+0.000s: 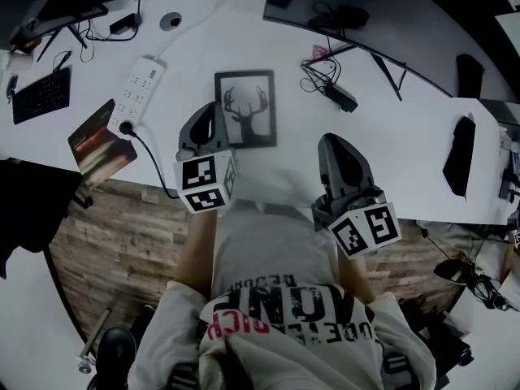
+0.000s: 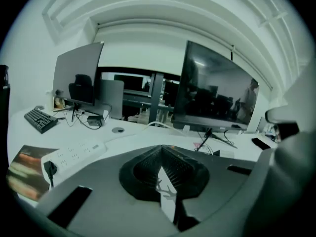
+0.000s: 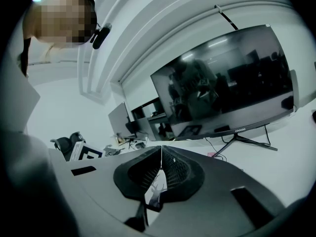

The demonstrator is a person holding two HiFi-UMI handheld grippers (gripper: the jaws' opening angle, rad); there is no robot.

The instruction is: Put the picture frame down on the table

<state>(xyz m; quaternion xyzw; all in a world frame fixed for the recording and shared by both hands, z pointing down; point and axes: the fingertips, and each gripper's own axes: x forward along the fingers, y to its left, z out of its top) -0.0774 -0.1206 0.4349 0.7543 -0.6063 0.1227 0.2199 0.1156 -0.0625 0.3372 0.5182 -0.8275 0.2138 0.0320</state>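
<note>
The picture frame [image 1: 244,108] lay flat and face up on the white desk [image 1: 390,128], with its deer print showing. The left claw [image 2: 161,152] was just beside its lower left corner, fully closed with nothing between the jaws. The right claw [image 3: 161,152], further to the right, was also closed and empty. The frame seemed light and stiff, but its front was probably glass, so smooth and fragile. It would be best taken by the dark border at one edge, never on the middle.

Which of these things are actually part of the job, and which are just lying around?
Job: picture frame, table, left gripper, right gripper.
Lying about: power strip, keyboard, book, monitor, cables.
</note>
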